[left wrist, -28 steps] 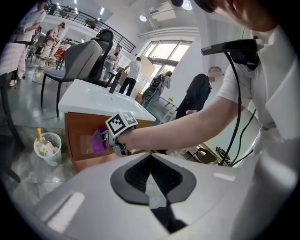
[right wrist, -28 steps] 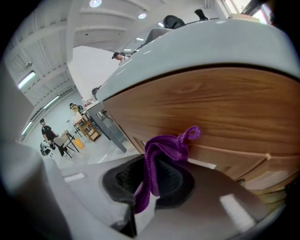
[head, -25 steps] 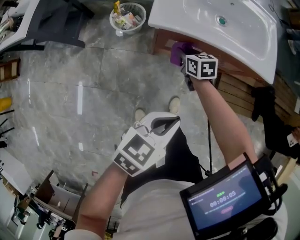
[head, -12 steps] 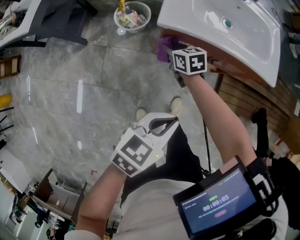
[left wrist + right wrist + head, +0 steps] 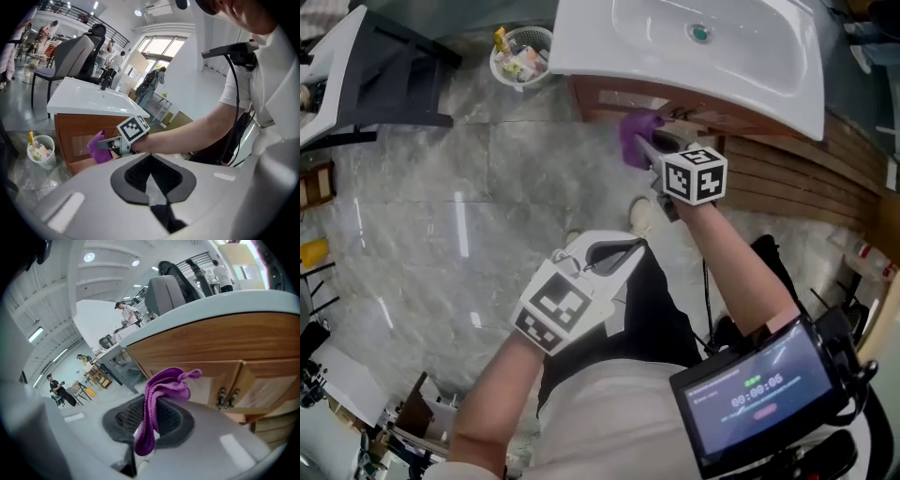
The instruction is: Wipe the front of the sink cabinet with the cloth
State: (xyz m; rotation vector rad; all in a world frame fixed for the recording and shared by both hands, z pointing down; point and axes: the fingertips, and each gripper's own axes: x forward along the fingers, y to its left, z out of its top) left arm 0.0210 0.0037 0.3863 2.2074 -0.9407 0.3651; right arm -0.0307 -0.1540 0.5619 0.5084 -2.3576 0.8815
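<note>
- We hold the right gripper (image 5: pixel 147 423) clamped on the purple cloth (image 5: pixel 161 386); left gripper (image 5: pixel 153 186) empty, jaws together.
- We judge: press the cloth flat on the cabinet front (image 5: pixel 267 345), overlap strokes, skirt the door handles (image 5: pixel 227 399).

Right gripper (image 5: pixel 102 143) holds cloth (image 5: pixel 96 151) by cabinet (image 5: pixel 70 131).

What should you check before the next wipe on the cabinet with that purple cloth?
1. Cloth pinched in the right hand-held gripper: ok.
2. Cloth touching the sink cabinet front: cannot tell.
3. Cloth spread flat for wiping: not ok, it's bunched up.
4. Left hand-held gripper empty and back from the cabinet: ok.
5. Door handles clear of the cloth: ok, they sit off to its side.
</note>
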